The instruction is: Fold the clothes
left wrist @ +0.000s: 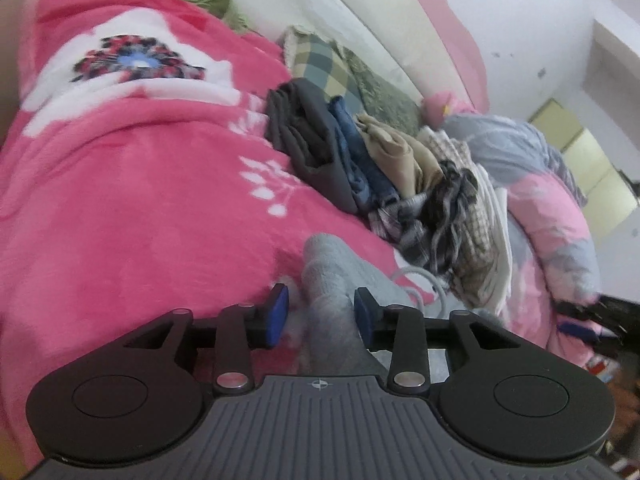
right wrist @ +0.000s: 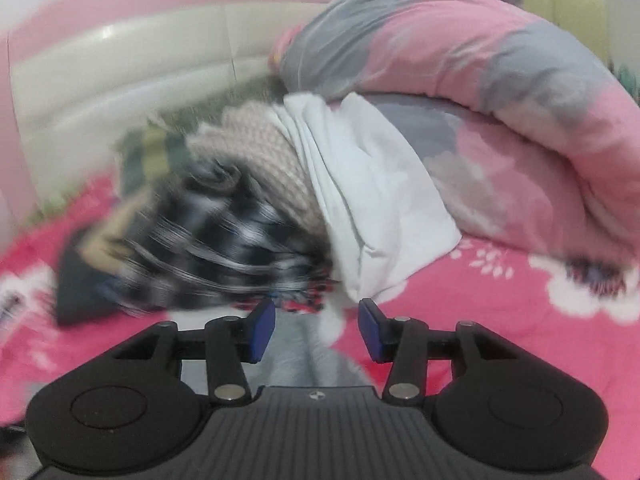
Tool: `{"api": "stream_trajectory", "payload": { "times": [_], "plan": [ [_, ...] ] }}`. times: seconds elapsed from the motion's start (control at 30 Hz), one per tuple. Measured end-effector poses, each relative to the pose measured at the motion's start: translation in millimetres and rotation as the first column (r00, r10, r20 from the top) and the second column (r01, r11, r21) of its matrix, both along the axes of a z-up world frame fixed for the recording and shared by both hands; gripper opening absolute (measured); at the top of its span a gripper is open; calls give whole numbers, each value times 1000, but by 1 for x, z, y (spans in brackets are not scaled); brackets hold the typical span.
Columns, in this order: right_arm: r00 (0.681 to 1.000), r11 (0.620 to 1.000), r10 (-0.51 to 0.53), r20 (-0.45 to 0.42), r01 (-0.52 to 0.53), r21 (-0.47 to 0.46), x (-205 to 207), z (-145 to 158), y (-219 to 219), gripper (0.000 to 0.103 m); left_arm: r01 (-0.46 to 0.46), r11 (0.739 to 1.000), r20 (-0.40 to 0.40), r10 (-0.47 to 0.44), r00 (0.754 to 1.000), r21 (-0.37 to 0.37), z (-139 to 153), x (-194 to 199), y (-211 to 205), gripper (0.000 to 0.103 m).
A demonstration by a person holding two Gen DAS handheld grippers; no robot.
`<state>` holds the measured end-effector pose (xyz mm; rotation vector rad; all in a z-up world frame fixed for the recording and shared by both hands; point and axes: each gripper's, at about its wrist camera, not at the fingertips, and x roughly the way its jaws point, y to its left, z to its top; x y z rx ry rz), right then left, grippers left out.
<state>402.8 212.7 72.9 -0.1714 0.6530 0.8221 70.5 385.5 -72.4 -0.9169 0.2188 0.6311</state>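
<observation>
While bunched | grey fleece garment | between both open claws

Both views are evenly and softly lit, indoor and rather flat, with no hard shadows. A small glare streak sits on the cream headboard at ten o'clock in the right wrist view. That view is heavily motion-smeared across the clothes pile left of centre, while the white folded cloth stays fairly sharp. The left wrist view is mildly soft; its pink blanket blurs toward nine o'clock. Fisheye bending and dark corners frame both.
</observation>
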Motion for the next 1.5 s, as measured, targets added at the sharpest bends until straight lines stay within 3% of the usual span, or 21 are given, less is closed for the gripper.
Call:
{"api": "stream_trajectory", "payload": {
  "times": [0.13,0.2,0.3,0.37,0.47,0.57,0.63,0.7,0.8,0.9,1.0,1.1,1.13,1.23,1.27,1.37,1.43,1.5],
  "plan": [
    [995,999,25,-101,-22,34,-21,22,-18,49,-60,998,-8,60,998,12,14,-25,-8,42],
    [991,998,58,-120,-60,-12,-32,13,-4,48,-79,996,-18,80,997,46,25,-37,-15,42],
    [983,990,106,-152,-118,-78,-49,0,19,47,-13,991,-36,18,999,135,41,-37,-29,42],
    [975,980,135,-175,-157,-121,-61,-9,33,45,99,980,-77,-86,993,175,48,-24,-37,42],
    [959,975,84,-270,-135,-177,-55,-63,59,43,331,920,-239,-279,930,212,45,12,-53,42],
    [938,981,13,-346,-80,-179,-49,-110,66,45,403,870,-401,-274,874,284,28,35,-73,42],
    [930,985,-8,-367,-56,-164,-51,-94,57,45,413,858,-421,-268,867,304,28,34,-75,42],
    [926,992,-18,-378,-31,-125,-57,-63,29,45,415,860,-420,-272,866,297,33,31,-72,42],
    [945,1000,13,-327,-15,-2,-78,-6,-47,46,379,882,-373,-263,890,282,44,19,-66,42],
    [962,991,-29,-270,63,119,-106,36,-144,54,362,881,-349,-250,903,305,56,10,-70,42],
    [952,957,-127,-278,191,218,-136,52,-239,68,416,851,-317,-317,894,321,71,8,-82,45],
    [907,907,-237,-347,335,255,-161,35,-320,73,519,792,-274,-447,851,320,84,14,-103,60],
    [882,884,-281,-379,392,256,-170,22,-344,73,567,760,-253,-509,823,317,88,18,-115,67],
    [805,809,-372,-461,525,264,-193,-15,-400,73,717,628,-221,-686,694,304,96,37,-153,87],
    [784,787,-397,-478,559,263,-201,-27,-412,73,763,573,-225,-735,640,297,95,45,-168,89],
    [713,712,-464,-526,653,257,-226,-64,-450,73,829,455,-293,-785,546,324,94,66,-220,91],
    [695,702,-492,-524,673,232,-238,-82,-457,72,848,398,-334,-793,510,350,93,78,-248,91],
    [710,703,-498,-498,667,249,-247,-92,-460,71,861,340,-371,-797,477,377,93,89,-275,91]
  ]
}}
